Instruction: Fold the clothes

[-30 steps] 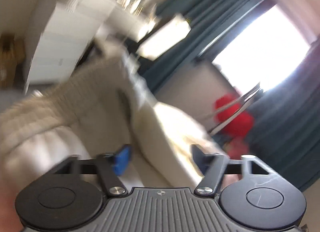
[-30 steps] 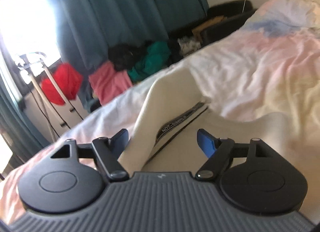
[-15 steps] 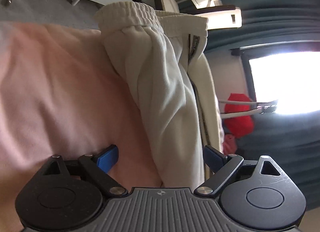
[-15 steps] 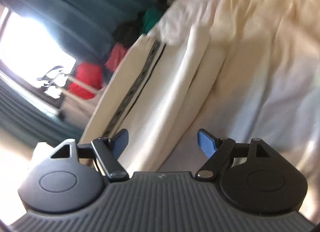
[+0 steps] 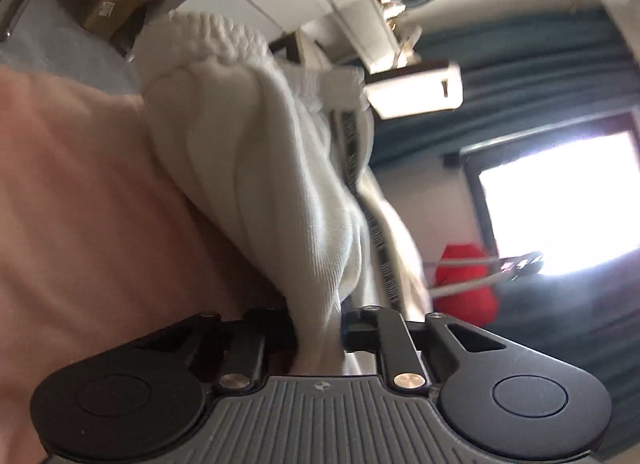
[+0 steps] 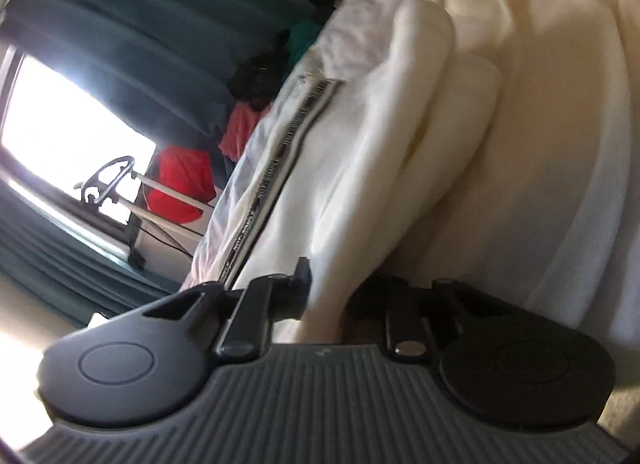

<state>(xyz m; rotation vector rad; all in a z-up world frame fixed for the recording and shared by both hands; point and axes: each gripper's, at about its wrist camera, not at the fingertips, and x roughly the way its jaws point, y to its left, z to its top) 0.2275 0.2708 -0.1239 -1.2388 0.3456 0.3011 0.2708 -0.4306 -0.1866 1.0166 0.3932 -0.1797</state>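
The left gripper (image 5: 318, 338) is clamped on a fold of the cream ribbed cotton trousers (image 5: 256, 184). From the jaws the cloth rises away to a gathered elastic waistband (image 5: 208, 38), lying on the pink bed sheet (image 5: 80, 204). The right gripper (image 6: 328, 300) is clamped on another fold of the same trousers (image 6: 360, 152), whose black-and-white lettered side stripe (image 6: 276, 168) runs forward just left of the jaws. A pale cream bed cover (image 6: 560, 124) lies to the right.

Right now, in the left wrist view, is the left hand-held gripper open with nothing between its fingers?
No, the left hand-held gripper is shut on the cream ribbed-knit trousers, whose fabric is pinched between its fingers.
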